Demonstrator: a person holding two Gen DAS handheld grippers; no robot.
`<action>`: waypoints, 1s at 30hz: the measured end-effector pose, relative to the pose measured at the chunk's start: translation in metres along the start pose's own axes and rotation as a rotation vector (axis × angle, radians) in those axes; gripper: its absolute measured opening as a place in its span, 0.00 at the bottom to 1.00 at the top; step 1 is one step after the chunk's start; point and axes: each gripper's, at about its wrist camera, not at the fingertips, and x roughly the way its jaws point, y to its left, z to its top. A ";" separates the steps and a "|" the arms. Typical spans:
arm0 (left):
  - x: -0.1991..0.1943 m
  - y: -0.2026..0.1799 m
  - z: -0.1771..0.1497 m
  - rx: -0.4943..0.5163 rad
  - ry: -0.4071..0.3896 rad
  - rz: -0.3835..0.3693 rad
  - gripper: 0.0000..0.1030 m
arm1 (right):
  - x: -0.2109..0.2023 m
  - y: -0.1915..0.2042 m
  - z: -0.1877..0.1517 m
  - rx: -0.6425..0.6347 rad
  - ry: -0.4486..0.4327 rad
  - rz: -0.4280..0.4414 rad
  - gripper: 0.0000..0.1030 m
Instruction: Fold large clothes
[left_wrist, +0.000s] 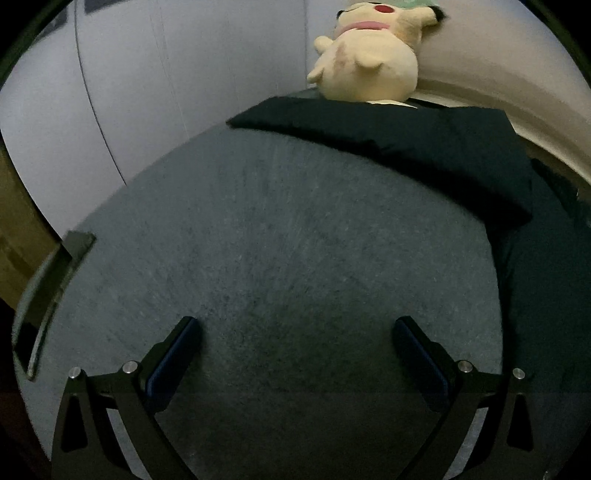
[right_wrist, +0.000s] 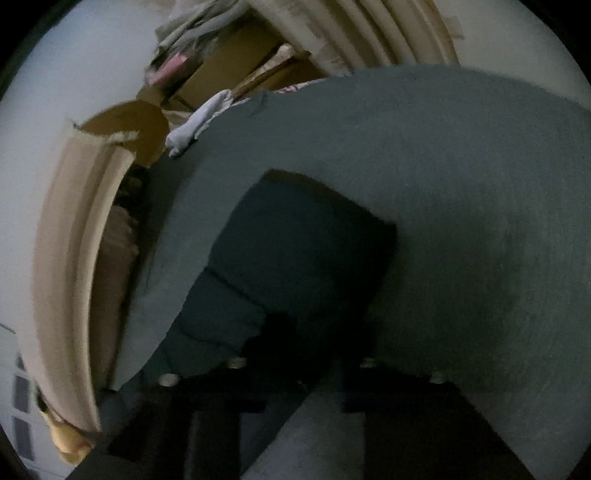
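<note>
A dark navy garment (left_wrist: 424, 147) lies flat on the grey-blue bed cover (left_wrist: 277, 240), at the upper right in the left wrist view. My left gripper (left_wrist: 295, 326) hovers open over bare cover, well short of the garment, with nothing between its fingers. In the right wrist view the same garment (right_wrist: 295, 251) fills the centre, lying on the bed cover (right_wrist: 461, 184). My right gripper (right_wrist: 306, 343) is dark and blurred at the garment's near edge. Its fingers have come together and appear shut on that edge.
A cream plush toy (left_wrist: 369, 62) sits past the garment by the pale wall (left_wrist: 147, 74). A dark-framed flat object (left_wrist: 48, 295) lies at the bed's left edge. A beige bed frame (right_wrist: 74, 240), cardboard boxes (right_wrist: 229, 74) and a white cloth (right_wrist: 199, 122) border the bed.
</note>
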 end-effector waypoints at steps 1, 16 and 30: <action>0.001 0.001 -0.001 0.001 -0.005 0.000 1.00 | -0.004 0.011 0.004 -0.037 -0.019 -0.007 0.10; -0.004 0.006 -0.014 -0.013 -0.042 -0.016 1.00 | -0.128 0.293 -0.121 -0.608 -0.125 0.300 0.08; -0.009 0.012 -0.017 -0.032 -0.050 -0.039 1.00 | -0.044 0.383 -0.382 -0.937 0.158 0.260 0.15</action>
